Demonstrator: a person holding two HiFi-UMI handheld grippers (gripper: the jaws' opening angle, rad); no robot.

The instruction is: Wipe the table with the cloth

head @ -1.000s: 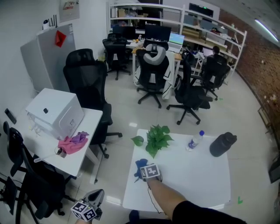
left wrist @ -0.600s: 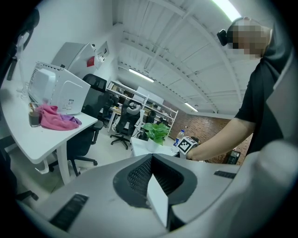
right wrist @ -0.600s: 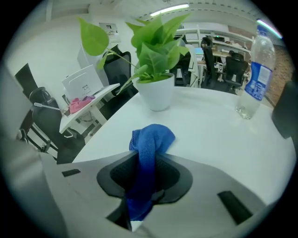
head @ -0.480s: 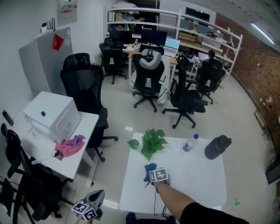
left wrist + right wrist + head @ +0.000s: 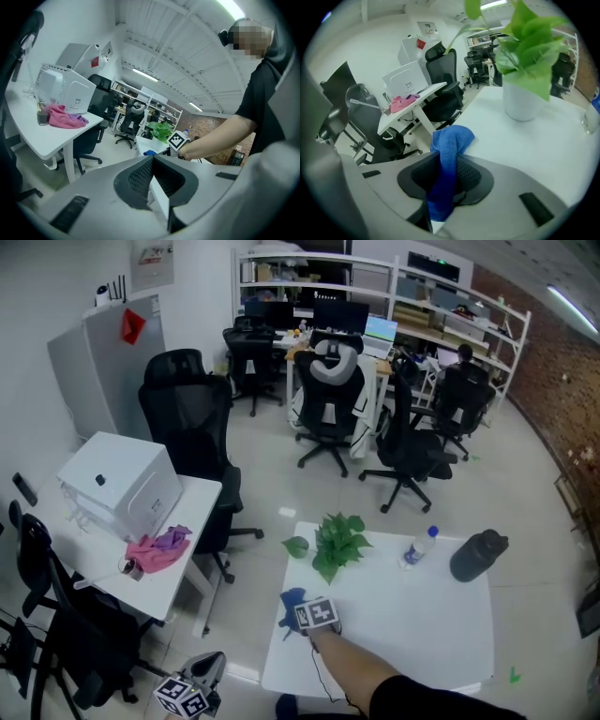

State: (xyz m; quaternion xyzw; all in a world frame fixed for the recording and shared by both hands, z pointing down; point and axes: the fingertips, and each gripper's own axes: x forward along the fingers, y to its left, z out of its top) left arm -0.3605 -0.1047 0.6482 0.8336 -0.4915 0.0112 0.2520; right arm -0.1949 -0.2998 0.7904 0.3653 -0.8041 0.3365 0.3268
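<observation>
The blue cloth (image 5: pixel 292 602) lies bunched near the left edge of the white table (image 5: pixel 422 624). My right gripper (image 5: pixel 300 611) is shut on it and presses it to the tabletop. In the right gripper view the cloth (image 5: pixel 451 143) runs up between the black pads of the right gripper (image 5: pixel 448 165) and folds over onto the table (image 5: pixel 543 140). My left gripper (image 5: pixel 210 666) hangs low, off the table's left side, over the floor. In its own view the left gripper (image 5: pixel 152 160) has its pads together with nothing between them.
A potted green plant (image 5: pixel 337 538) stands at the table's far left corner, with a water bottle (image 5: pixel 419 545) and a black flask (image 5: pixel 478 553) further right. A second white desk (image 5: pixel 178 577) with a pink cloth (image 5: pixel 155 549) stands to the left. Black office chairs (image 5: pixel 192 442) stand beyond.
My right gripper slid the cloth toward the table's middle, then back toward the left edge. The left gripper stayed in place.
</observation>
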